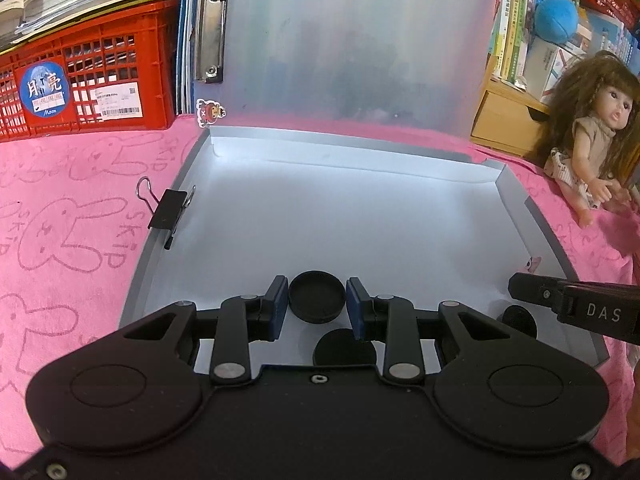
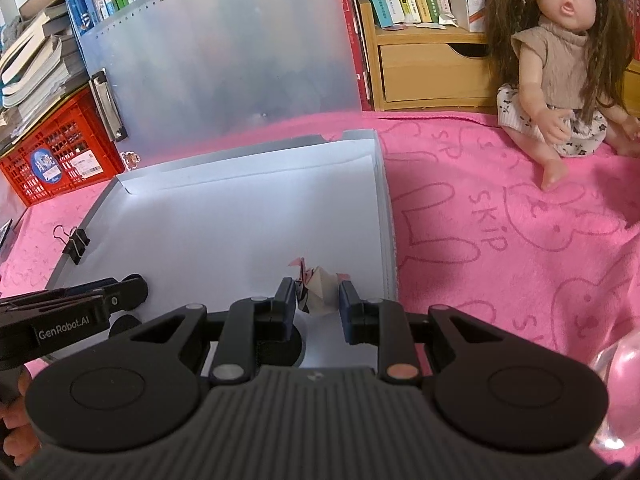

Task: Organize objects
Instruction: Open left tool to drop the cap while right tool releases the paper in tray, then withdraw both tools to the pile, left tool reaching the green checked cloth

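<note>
An open grey file box (image 1: 168,240) lies on the pink cloth, its translucent lid (image 1: 340,40) standing up behind. My left gripper (image 1: 317,305) is open, its blue pads either side of a round black cap (image 1: 317,297) on the box floor. A second black disc (image 1: 340,350) lies just under it and a third (image 1: 520,320) to the right. My right gripper (image 2: 318,300) is open around a small folded paper figure (image 2: 318,290) near the box's right wall (image 2: 386,220). A black binder clip (image 1: 168,210) sits on the box's left rim.
A red crate (image 1: 88,80) with stacked books stands at the back left. A doll (image 2: 560,60) sits on the pink cloth (image 2: 500,240) at the right, before a wooden drawer unit (image 2: 432,68) and books. A clear rounded object (image 2: 616,380) is at the lower right.
</note>
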